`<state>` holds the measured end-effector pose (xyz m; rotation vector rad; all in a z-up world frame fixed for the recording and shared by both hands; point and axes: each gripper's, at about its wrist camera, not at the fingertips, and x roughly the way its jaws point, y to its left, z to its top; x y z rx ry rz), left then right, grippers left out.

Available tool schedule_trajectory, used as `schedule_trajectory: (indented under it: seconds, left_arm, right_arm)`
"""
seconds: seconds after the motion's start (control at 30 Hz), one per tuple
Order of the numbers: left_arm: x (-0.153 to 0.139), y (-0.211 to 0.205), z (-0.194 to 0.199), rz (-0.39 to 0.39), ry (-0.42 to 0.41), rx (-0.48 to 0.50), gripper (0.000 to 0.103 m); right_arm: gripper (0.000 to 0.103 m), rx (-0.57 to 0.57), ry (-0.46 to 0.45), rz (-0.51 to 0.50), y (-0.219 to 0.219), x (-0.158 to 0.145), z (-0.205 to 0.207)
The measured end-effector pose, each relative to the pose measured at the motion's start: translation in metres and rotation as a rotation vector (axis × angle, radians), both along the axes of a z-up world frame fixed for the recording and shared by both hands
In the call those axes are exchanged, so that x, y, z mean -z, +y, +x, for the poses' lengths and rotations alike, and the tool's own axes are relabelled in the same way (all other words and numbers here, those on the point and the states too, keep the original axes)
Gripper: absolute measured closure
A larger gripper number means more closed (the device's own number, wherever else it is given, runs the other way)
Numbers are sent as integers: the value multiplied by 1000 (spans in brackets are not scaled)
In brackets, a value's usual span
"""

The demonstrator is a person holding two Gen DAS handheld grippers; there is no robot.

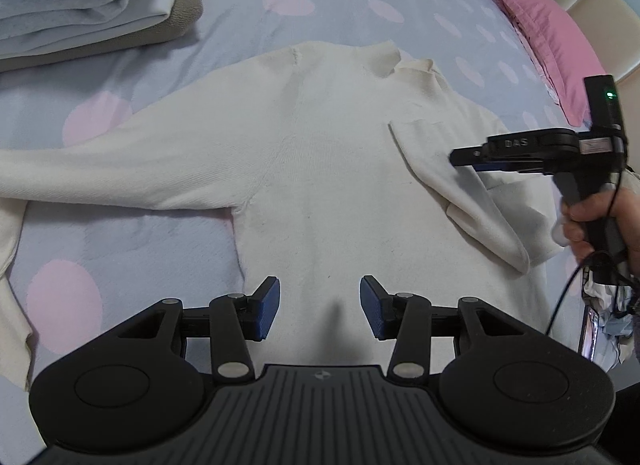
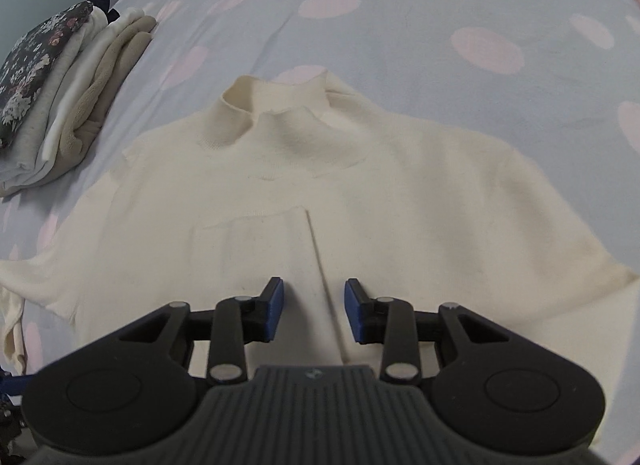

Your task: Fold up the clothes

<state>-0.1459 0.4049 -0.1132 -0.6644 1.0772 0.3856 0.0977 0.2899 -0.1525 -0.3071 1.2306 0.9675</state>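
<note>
A cream high-neck sweater (image 1: 320,153) lies flat on the bed, collar (image 2: 276,113) at the far side. One sleeve (image 1: 100,169) stretches out to the left. The other sleeve (image 1: 452,189) is folded across the body. My left gripper (image 1: 320,307) hangs open over the sweater's lower body with nothing between its blue pads. My right gripper (image 2: 314,305) is open low over the folded sleeve (image 2: 260,249), its jaws on either side of the sleeve's edge and not pressing on it. In the left wrist view the right gripper (image 1: 456,157) comes in from the right, held by a hand (image 1: 600,221).
A stack of folded clothes (image 1: 80,5) with a dark floral piece on top sits at the far left of the bed (image 2: 60,105). A pink pillow (image 1: 540,37) lies at the far right. The lilac sheet (image 2: 400,45) has pink dots. A cable (image 1: 568,293) hangs below the hand.
</note>
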Motion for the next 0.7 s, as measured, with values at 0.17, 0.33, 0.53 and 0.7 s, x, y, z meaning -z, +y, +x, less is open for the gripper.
schedule_trajectory:
  seconds: [0.17, 0.33, 0.53, 0.7]
  left_arm:
    - [0, -1, 5, 2, -5, 4, 61]
    - [-4, -5, 3, 5, -29, -5, 61]
    - [-10, -10, -1, 14, -55, -12, 61]
    - [-11, -15, -5, 36, -57, -13, 61]
  right_arm:
    - [97, -32, 4, 58, -10, -18, -14]
    - [97, -170, -34, 129, -33, -57, -59]
    - [97, -328, -72, 150, -67, -59, -132]
    - [91, -379, -59, 100, -87, -23, -172]
